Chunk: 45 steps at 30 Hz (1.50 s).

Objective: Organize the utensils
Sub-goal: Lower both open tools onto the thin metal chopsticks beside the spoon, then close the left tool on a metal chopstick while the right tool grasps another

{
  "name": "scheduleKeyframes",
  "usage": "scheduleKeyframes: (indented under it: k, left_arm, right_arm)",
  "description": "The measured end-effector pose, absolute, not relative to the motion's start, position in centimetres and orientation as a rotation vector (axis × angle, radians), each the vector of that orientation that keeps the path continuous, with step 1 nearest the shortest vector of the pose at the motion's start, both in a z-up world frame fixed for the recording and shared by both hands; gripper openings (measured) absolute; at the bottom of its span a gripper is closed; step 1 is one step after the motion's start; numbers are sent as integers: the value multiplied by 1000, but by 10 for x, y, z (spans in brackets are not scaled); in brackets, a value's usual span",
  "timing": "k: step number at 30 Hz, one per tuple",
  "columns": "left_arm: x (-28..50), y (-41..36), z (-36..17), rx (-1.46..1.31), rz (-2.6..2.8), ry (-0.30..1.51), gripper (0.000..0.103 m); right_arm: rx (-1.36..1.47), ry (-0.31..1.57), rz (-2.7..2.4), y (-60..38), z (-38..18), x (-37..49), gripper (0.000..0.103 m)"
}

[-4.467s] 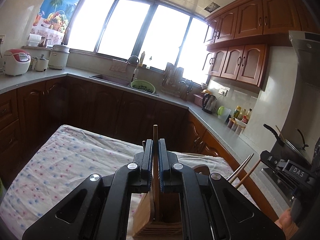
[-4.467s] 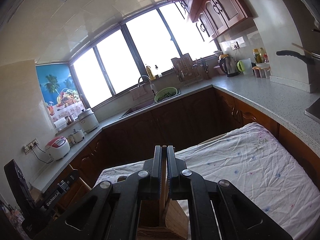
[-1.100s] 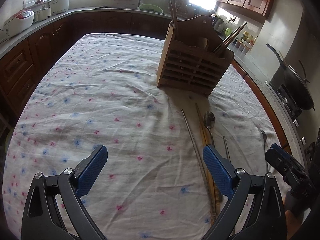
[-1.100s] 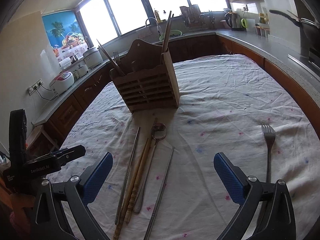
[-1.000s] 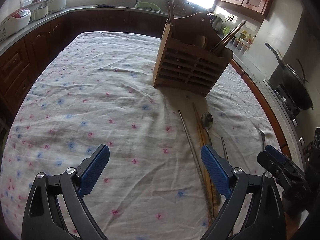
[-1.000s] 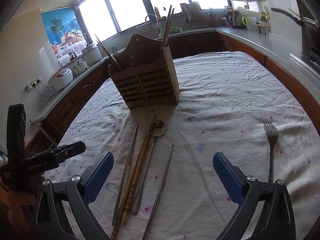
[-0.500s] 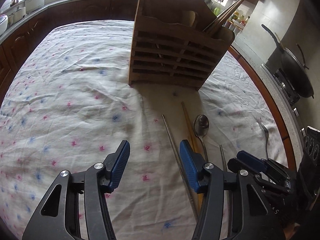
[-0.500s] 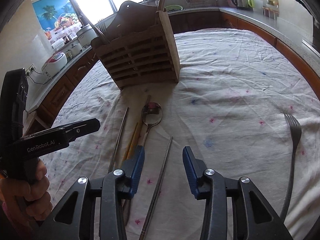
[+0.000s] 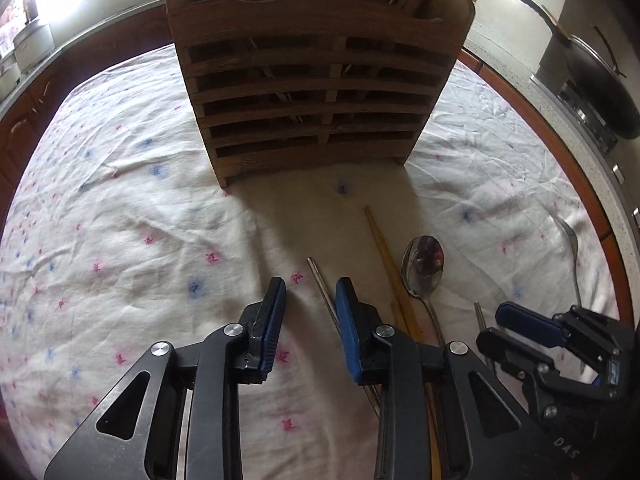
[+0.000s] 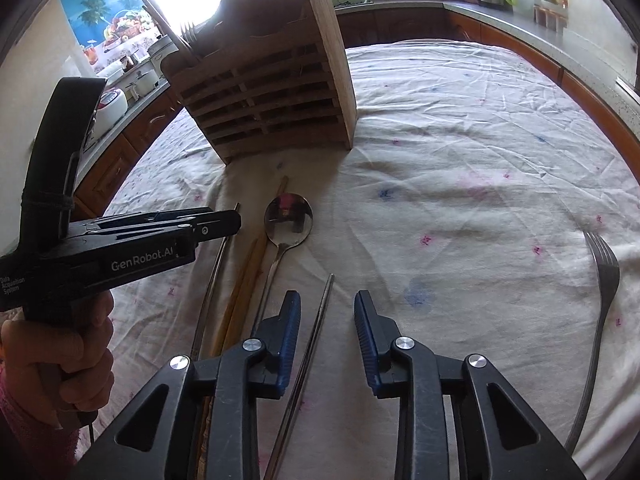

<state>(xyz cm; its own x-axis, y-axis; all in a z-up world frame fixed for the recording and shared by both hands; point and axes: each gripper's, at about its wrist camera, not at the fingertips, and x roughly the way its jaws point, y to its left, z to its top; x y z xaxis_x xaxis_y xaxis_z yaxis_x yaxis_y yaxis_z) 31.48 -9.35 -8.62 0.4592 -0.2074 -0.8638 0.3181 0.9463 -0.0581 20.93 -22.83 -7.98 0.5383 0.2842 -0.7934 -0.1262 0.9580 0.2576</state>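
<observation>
- A white tablecloth (image 9: 120,216) with small pink and blue flowers covers the table.
- A wooden utensil rack (image 9: 316,80) stands upright on the cloth at the far side. Chopsticks poke out of its top.
- The left gripper (image 9: 310,308) points down at the cloth. Its jaws are closing, with a metal chopstick (image 9: 320,280) lying between the blue pads. The pads do not press on it.
- The right gripper (image 10: 327,320) also points down. Its jaws are closing too, around a second metal chopstick (image 10: 322,308). There is a gap on both sides of it.
- A person's hand (image 10: 60,364) holds the left gripper's handle.
- A fork (image 10: 600,292) lies alone on the cloth, well apart to the right.
- A pair of wooden chopsticks (image 10: 250,268) lies between the first metal chopstick and the spoon (image 10: 288,220). They seem to touch the spoon's handle, but it is hard to tell.
- The spoon lies near the front of the rack with its bowl toward it.
</observation>
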Motion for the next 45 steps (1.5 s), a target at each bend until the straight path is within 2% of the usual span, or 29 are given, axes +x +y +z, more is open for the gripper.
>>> scheduleKeyframes:
  k: [2, 10, 15, 17, 21, 26, 33, 45]
  left_arm:
    - [310, -90, -86, 145, -339, 1040, 19]
    - [312, -69, -84, 54, -378, 1089, 19]
    - [311, -81, -83, 111, -356, 1067, 17]
    - [307, -84, -83, 148, -336, 1044, 11]
    - [304, -81, -80, 133, -331, 1044, 7]
    - [288, -68, -74, 72, -356, 1046, 4]
    - [258, -27, -38, -62, -373, 980, 4]
    - [211, -1, 29, -90, -381, 817, 3]
  right_arm:
    - [154, 976, 240, -227, -80, 209, 24]
    - [150, 983, 250, -225, -80, 212, 24]
    - [114, 986, 252, -218, -81, 218, 24]
    - [79, 982, 246, -213, -81, 218, 24]
    - [31, 966, 213, -210, -82, 214, 7]
    - [137, 960, 260, -221, -74, 212, 5]
    - [187, 876, 312, -226, -34, 196, 4]
    - [178, 739, 340, -219, 19, 172, 4]
